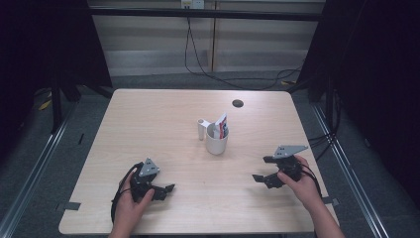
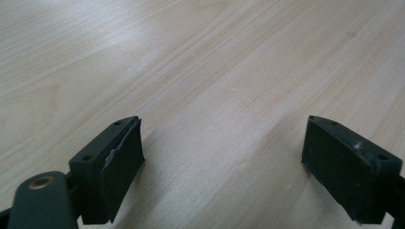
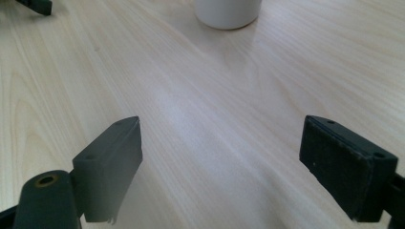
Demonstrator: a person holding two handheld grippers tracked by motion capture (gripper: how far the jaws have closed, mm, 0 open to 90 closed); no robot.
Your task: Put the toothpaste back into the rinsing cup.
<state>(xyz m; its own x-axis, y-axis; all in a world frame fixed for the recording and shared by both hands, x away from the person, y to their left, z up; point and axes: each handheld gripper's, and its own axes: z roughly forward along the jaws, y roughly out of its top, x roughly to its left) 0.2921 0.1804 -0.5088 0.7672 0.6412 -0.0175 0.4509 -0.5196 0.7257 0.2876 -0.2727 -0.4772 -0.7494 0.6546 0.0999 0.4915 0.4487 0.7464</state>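
Both grippers are sitting spread and empty near the bench's (image 1: 163,106) front edge: left gripper (image 1: 166,190), right gripper (image 1: 261,169). The white cup (image 1: 217,141) is standing mid-bench, holding a packet (image 1: 222,125).

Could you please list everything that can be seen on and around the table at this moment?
Table: one, light wood, centre of the high view.
Cup: one, white, mid-table; its base shows at the top of the right gripper view.
Tube: one, white with red and blue, standing in the cup.
Small cylinder: one, white, upright just left of the cup.
Grommet hole: one, dark, far side of the table.
Cables: black, on the floor behind the table.
Left gripper: one, black, jaws apart, near left.
Right gripper: one, black, jaws apart, near right.
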